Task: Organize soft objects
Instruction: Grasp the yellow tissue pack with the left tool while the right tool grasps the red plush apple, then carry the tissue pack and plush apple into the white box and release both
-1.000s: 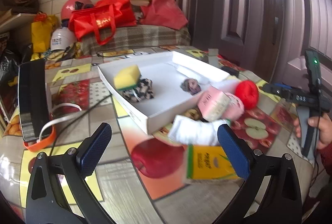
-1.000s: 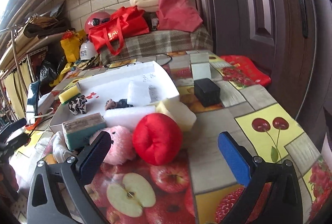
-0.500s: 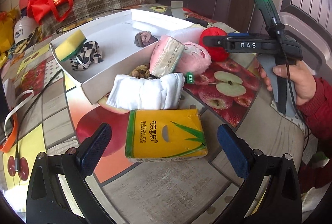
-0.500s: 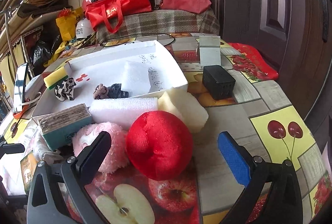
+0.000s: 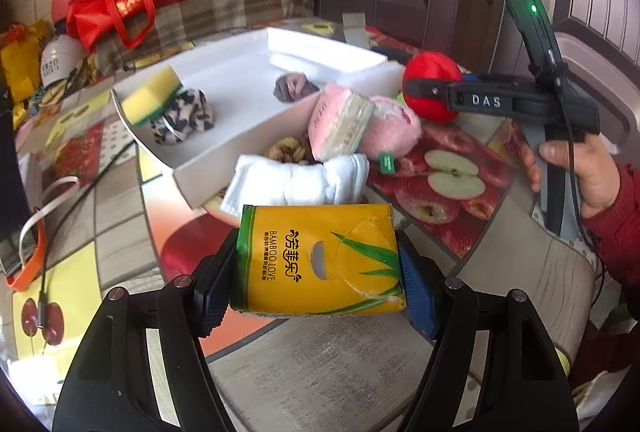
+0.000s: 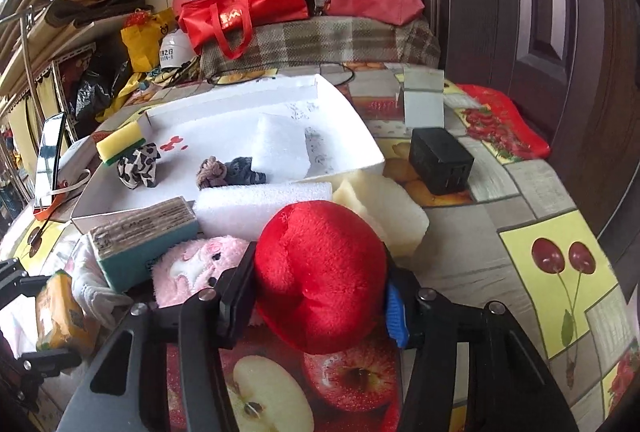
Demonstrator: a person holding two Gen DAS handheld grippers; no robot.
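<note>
My left gripper (image 5: 316, 284) is shut on a yellow tissue pack (image 5: 320, 260) near the table's front edge. My right gripper (image 6: 316, 296) is shut on a red plush ball (image 6: 320, 272); the ball also shows in the left wrist view (image 5: 430, 72). A white tray (image 5: 192, 172) holds a yellow sponge (image 5: 150, 94), a spotted scrunchie (image 5: 182, 116) and a brown scrunchie (image 5: 294, 86). A white folded cloth (image 5: 300, 182), a pink tissue pack (image 5: 340, 120) and a pink plush toy (image 5: 394, 128) lie beside the tray.
A black box (image 6: 440, 158) and a cream foam block (image 6: 384, 212) sit right of the tray. A phone in an orange holder (image 5: 16, 200) lies at the left. Red bags (image 6: 248, 4) are piled on a plaid-covered bench behind the table.
Both grippers moved forward and closed: the left one onto the yellow tissue pack, the right one onto the red plush ball.
</note>
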